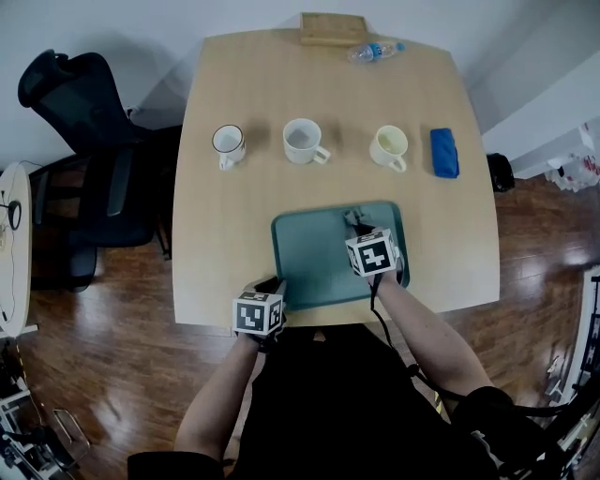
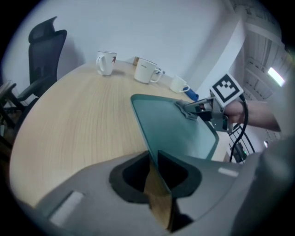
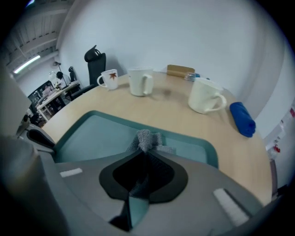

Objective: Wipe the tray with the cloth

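- Tray (image 1: pixel 309 258), teal with rounded corners, lies flat on the near half of the wooden table (image 1: pixel 220 234), its near edge close to the table's front edge.
- Left gripper (image 1: pixel 275 286) is clamped on the tray's near-left rim; in the left gripper view the rim runs straight into the narrow gap between the two jaws.
- Right gripper (image 1: pixel 359 225) pinches the grey cloth (image 1: pixel 356 217), with the jaws closed on the bunched fabric.
- The cloth's free end pokes out past the jaws and rests on the tray floor near the far-right corner, just inside the rim.
- Both grippers point steeply down, each held in one of the person's hands.
- Three mugs stand in a row beyond the tray, well apart from it: a white mug with a dark rim (image 1: pixel 228 142), a white mug (image 1: pixel 302 141) and a cream mug (image 1: pixel 389 145).
- A blue roll (image 1: pixel 444 152) lies to the right of the cream mug.
- A water bottle (image 1: pixel 373 50) lies beside a wooden block (image 1: pixel 332 28) at the far edge.
- A black office chair (image 1: pixel 84 122) stands left of the table.
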A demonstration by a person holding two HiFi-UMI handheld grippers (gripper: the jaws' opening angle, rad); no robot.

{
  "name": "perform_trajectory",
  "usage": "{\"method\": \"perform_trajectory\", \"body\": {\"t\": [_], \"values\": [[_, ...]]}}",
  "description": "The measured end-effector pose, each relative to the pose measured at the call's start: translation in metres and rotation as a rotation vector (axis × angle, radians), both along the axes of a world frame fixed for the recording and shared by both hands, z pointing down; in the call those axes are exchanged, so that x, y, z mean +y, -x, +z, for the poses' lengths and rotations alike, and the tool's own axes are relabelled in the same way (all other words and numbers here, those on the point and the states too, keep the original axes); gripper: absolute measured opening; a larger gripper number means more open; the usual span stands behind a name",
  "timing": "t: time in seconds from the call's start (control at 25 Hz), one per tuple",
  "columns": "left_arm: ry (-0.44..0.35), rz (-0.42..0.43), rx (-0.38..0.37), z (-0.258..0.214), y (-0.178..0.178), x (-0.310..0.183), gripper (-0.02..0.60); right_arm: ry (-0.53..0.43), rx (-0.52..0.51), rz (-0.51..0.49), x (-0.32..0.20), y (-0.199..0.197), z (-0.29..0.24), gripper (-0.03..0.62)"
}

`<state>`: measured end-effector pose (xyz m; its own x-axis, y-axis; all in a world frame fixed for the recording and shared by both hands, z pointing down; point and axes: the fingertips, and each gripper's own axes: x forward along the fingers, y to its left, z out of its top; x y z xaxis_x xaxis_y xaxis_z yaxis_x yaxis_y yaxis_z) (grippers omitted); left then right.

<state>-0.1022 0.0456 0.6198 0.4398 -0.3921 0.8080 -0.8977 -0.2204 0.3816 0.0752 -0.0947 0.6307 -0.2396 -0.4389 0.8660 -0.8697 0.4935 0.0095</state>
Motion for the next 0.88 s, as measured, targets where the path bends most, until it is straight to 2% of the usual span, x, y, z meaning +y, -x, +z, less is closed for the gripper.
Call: {"method": "perform_trajectory", "body": {"t": [0.2,0.28,0.4,0.48,0.56,0.72,0.8,0.88], "values": [[0.017,-0.028,-0.003,-0.002,0.003,0.002,0.061,-0.017,0.092,0.025,-0.007,-0.07,-0.005,0.029],[0.023,-0.027,-0.042,-0.003,0.004,0.006,0.078,-0.023,0.117,0.033,-0.011,-0.09,-0.007,0.03],[0.028,0.014,-0.128,-0.006,0.001,0.015,0.155,-0.03,0.123,0.054,-0.016,-0.105,-0.009,0.029],[0.061,0.048,-0.158,-0.004,-0.006,0.022,0.151,-0.03,0.123,0.063,-0.018,-0.106,-0.007,0.029],[0.09,0.064,-0.164,0.0,-0.01,0.027,0.062,-0.029,0.119,0.079,-0.019,-0.101,-0.007,0.029],[0.093,0.062,-0.145,0.001,-0.01,0.028,0.06,0.009,0.059,0.066,-0.015,-0.061,-0.005,0.029],[0.095,0.051,-0.109,0.002,-0.013,0.029,0.057,0.034,0.019,0.036,-0.006,-0.025,-0.004,0.029],[0.096,0.033,-0.076,0.002,-0.013,0.028,0.054,0.019,0.005,-0.02,-0.001,0.015,-0.014,0.029]]}}
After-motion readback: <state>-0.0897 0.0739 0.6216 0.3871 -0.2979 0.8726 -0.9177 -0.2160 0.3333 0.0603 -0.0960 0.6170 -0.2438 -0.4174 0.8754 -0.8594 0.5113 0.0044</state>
